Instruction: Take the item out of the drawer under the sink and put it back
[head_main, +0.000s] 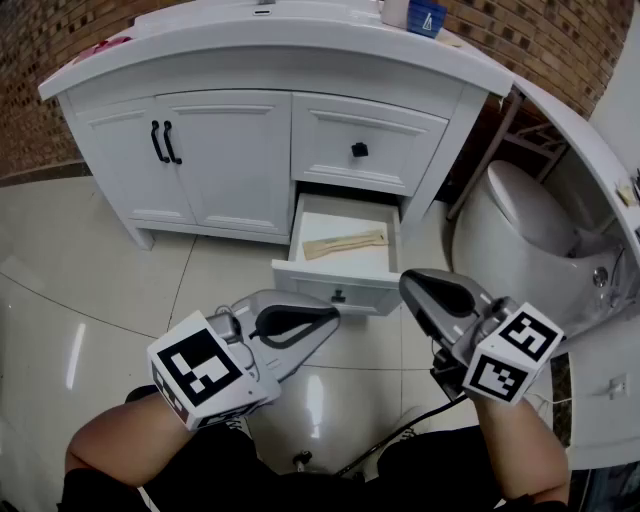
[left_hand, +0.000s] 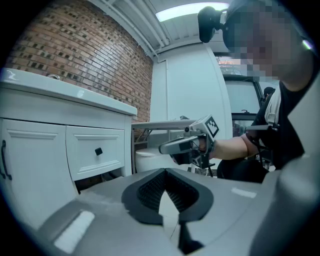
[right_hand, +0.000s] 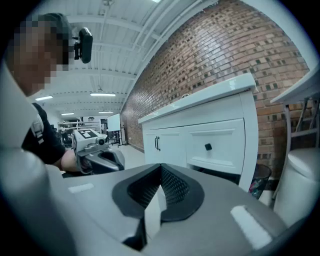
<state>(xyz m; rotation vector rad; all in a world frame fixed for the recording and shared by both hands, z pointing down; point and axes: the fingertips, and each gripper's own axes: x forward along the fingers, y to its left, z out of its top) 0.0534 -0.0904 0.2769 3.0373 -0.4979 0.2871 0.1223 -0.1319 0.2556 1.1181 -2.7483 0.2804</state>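
Note:
Under the white sink cabinet (head_main: 200, 60) the lower drawer (head_main: 330, 280) stands pulled out. A light wooden utensil (head_main: 345, 243) lies inside it, at an angle. My left gripper (head_main: 325, 320) hovers low in front of the drawer's left corner, shut and empty. My right gripper (head_main: 412, 285) is level with the drawer's right front corner, also shut with nothing in it. In the left gripper view the jaws (left_hand: 165, 192) are pressed together, and the right gripper (left_hand: 180, 145) shows beyond them. In the right gripper view the closed jaws (right_hand: 159, 187) point past the cabinet, with the left gripper (right_hand: 100, 155) at the left.
The upper drawer (head_main: 365, 140) with its black knob is closed, as are the two cabinet doors (head_main: 190, 150) to its left. A white toilet (head_main: 520, 230) stands close on the right. A blue container (head_main: 427, 18) sits on the counter. Glossy tiled floor (head_main: 80, 280) spreads left.

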